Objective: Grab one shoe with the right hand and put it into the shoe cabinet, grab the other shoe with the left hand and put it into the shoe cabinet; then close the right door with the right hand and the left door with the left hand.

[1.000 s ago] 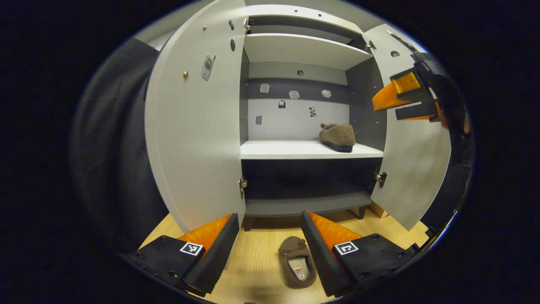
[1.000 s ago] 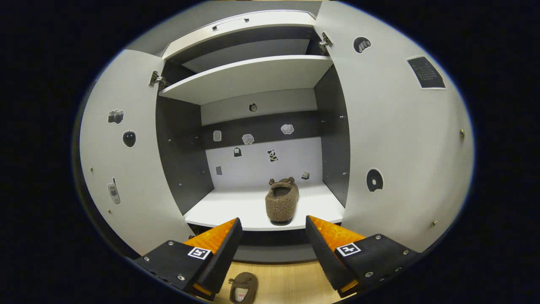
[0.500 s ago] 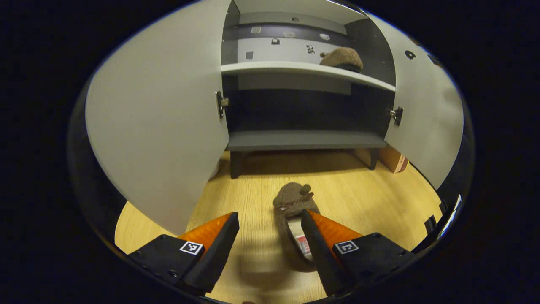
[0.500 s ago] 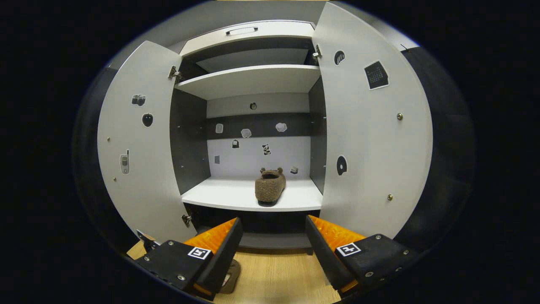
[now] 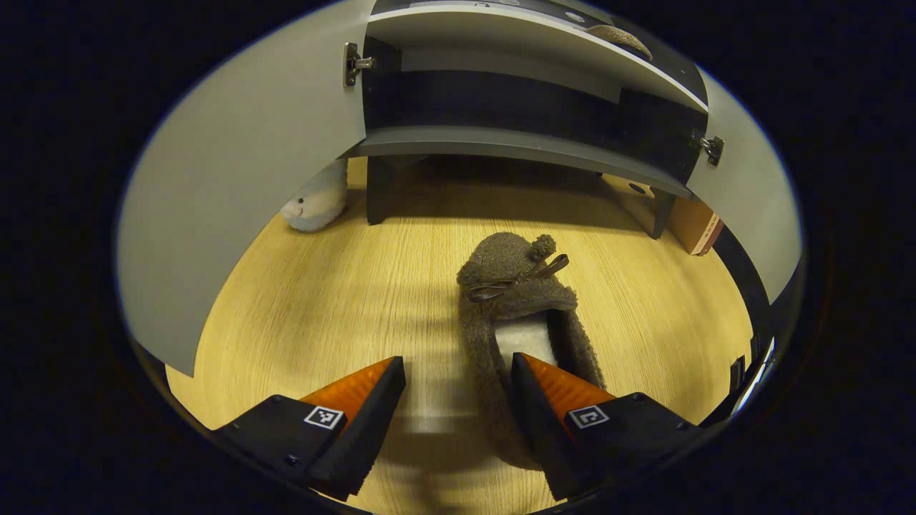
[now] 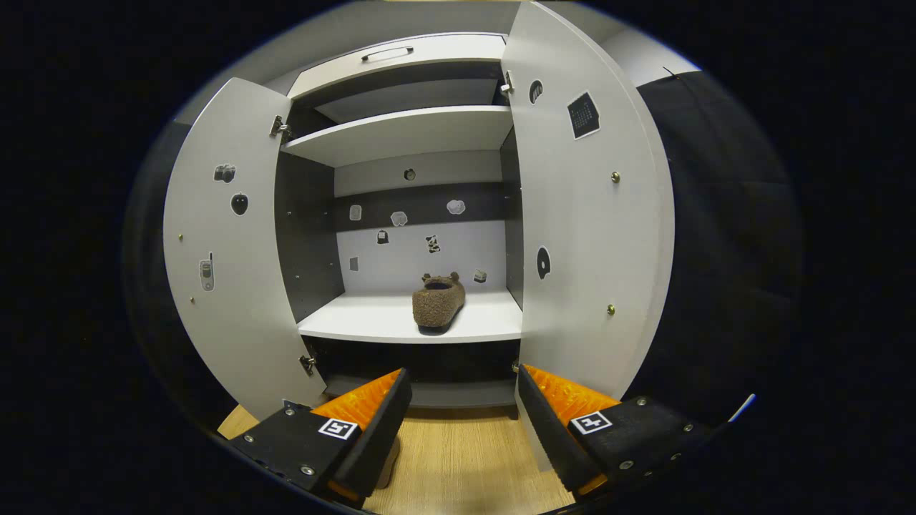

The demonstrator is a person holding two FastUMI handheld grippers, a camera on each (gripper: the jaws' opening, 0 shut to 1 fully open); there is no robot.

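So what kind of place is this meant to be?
Probably a mocked-up home entryway: a grey two-door shoe cabinet stands open, a fuzzy brown slipper on its shelf, its mate on the pale wood-look floor.

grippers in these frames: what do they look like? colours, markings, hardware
Left gripper and right gripper match: two wedge-shaped fingers with black pads over ribbed orange shells, on black bases with visible screws. Each base carries a small white square tag printed with a black pattern.
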